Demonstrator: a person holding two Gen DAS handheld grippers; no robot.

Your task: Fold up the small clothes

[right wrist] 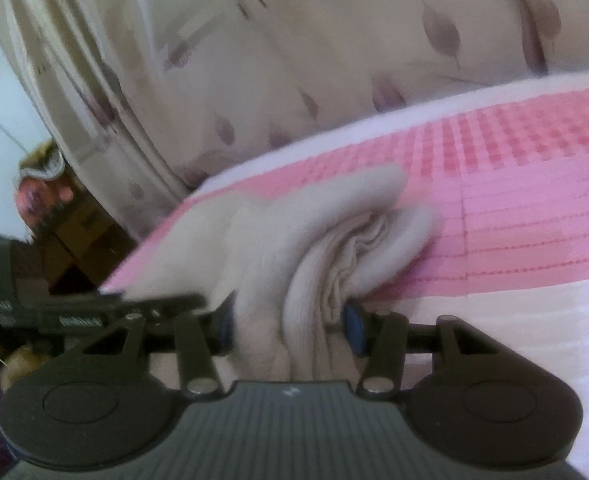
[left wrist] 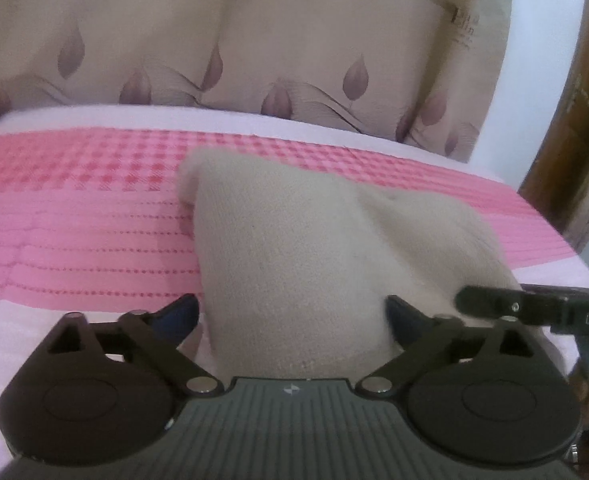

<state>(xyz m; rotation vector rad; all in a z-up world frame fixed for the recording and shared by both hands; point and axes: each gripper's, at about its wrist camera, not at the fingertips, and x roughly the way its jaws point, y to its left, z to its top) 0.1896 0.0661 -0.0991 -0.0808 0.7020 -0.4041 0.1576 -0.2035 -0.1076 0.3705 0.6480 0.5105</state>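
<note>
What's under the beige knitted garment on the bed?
The beige knitted garment lies on a pink checked cloth over a pale sheet. Anything directly beneath it is hidden.

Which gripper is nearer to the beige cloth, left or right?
Right. The right gripper pinches the beige cloth between its fingers; the left gripper straddles it, open.

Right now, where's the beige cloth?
The beige cloth lies bunched on the pink bedspread, between the open left hand-held gripper fingers; the right hand-held gripper pinches its folds.
</note>
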